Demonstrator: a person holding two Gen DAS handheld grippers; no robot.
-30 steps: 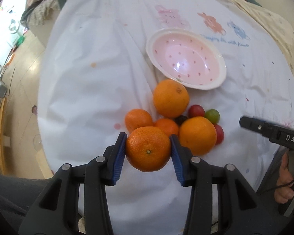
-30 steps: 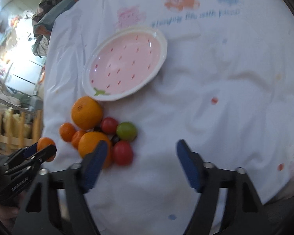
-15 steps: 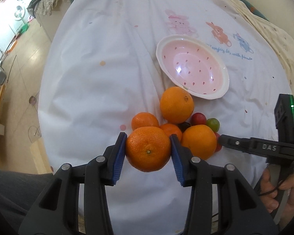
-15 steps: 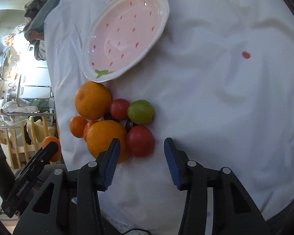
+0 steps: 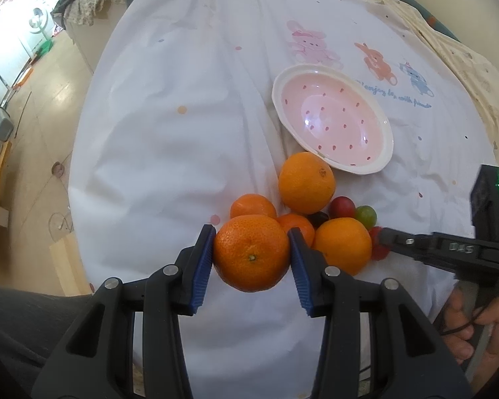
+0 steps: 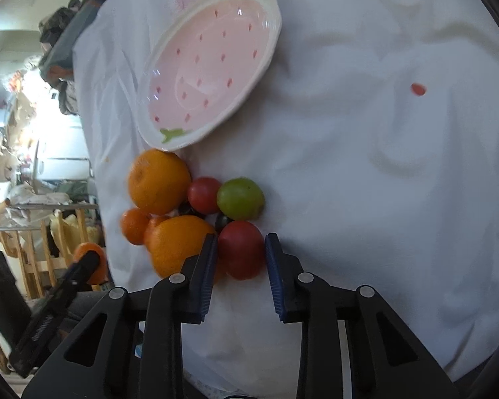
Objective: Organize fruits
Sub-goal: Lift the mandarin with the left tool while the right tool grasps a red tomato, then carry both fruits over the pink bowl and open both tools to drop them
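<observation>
My left gripper (image 5: 252,232) is shut on a mandarin (image 5: 252,254), held just above the fruit pile on the white cloth. In the pile lie two oranges (image 5: 306,182) (image 5: 342,244), small mandarins (image 5: 252,205), a red tomato (image 6: 203,195), a green tomato (image 6: 240,198) and a dark fruit. My right gripper (image 6: 241,239) is down at the pile's near side; its jaws are closing, and both blue pads touch a larger red tomato (image 6: 241,249). A pink strawberry-patterned plate (image 5: 276,94) lies beyond the pile with nothing in it.
The white tablecloth (image 5: 169,153) has cartoon prints at the far side and drops off at the left over the floor. A person's hand (image 5: 475,329) grips the right tool's handle. Clutter and a wooden rack (image 6: 36,259) stand beyond the table's left edge.
My right gripper moved in on the pile and its jaws narrowed from wide apart to both sides of the red tomato. The left gripper kept the mandarin and stayed nearly still.
</observation>
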